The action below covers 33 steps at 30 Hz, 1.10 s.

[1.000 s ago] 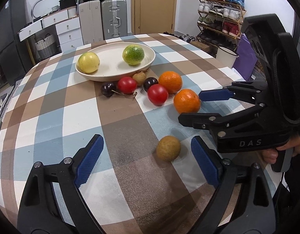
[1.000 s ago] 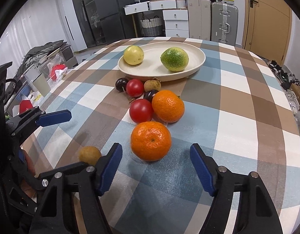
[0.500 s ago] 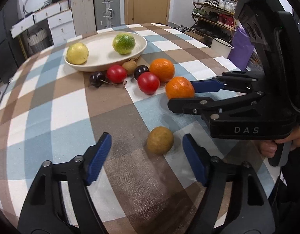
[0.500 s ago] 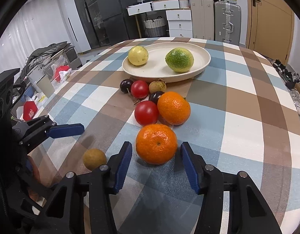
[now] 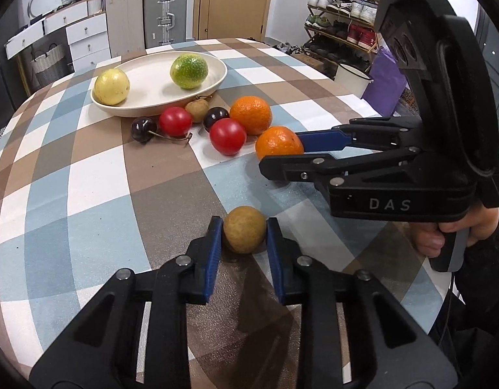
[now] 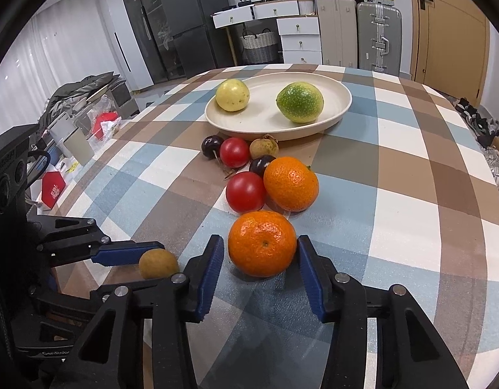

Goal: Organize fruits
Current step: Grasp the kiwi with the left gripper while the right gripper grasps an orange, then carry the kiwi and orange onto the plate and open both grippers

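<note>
Round desk (image 5: 97, 175) w/ brown, blue & white check cloth carries everything. Cream oval plate (image 5: 145, 97) sits toward the far side, holding a yellow fruit (image 5: 111, 86) at its left end & a green fruit (image 5: 188, 71) nearer the right, the two apart. Left gripper (image 5: 244, 230) is low at the near edge; its blue-padded fingers (image 5: 213, 249) are closed in on a small brown longan (image 5: 244, 233), pads touching both sides, fruit resting on the cloth. Right gripper (image 6: 261, 253) comes in from the right side, fingers (image 6: 309, 275) bracketing the near orange (image 6: 261, 243) w/ pads about at its skin; can't tell if they press yet, orange down on the desk. Second orange (image 6: 290, 184) lies just behind it, touching a red tomato (image 6: 245, 192). Between those & the plate rim: another red tomato (image 6: 234, 152), a dark cherry (image 6: 212, 145) w/ stem, a 2nd dark cherry (image 6: 261, 165) & a 2nd small longan (image 6: 264, 147), all clustered close. Near orange & the gripped longan are well apart from the plate.
</note>
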Available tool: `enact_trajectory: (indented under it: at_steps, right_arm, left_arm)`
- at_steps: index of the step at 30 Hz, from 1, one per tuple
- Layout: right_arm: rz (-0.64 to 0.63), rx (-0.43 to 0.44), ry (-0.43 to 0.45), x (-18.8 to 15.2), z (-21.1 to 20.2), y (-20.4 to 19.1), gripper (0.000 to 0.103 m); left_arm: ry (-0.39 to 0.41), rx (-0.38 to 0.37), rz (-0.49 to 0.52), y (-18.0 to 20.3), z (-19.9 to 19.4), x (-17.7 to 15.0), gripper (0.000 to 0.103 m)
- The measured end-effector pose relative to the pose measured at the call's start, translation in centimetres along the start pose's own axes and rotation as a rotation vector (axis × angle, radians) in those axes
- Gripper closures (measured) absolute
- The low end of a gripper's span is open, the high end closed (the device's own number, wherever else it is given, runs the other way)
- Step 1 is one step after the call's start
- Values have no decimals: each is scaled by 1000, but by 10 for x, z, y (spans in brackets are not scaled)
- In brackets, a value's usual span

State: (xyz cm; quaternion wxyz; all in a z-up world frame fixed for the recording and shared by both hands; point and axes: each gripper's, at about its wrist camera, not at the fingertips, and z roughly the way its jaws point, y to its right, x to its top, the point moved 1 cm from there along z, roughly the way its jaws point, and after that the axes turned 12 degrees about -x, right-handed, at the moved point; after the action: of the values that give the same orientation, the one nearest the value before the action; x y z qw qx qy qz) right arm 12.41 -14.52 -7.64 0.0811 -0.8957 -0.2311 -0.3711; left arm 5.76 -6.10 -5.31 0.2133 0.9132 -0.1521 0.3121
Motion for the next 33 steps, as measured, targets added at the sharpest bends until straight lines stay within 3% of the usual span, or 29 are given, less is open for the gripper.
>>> enact_trajectory:
  at_steps: [20, 33]
  right_arm:
    - [28, 16, 78, 6, -21, 9, 61]
    - [39, 17, 139, 25, -42, 20, 61]
  left_arm:
    - [154, 97, -58, -16, -37, 12, 79]
    - [232, 161, -71, -39, -51, 45, 79]
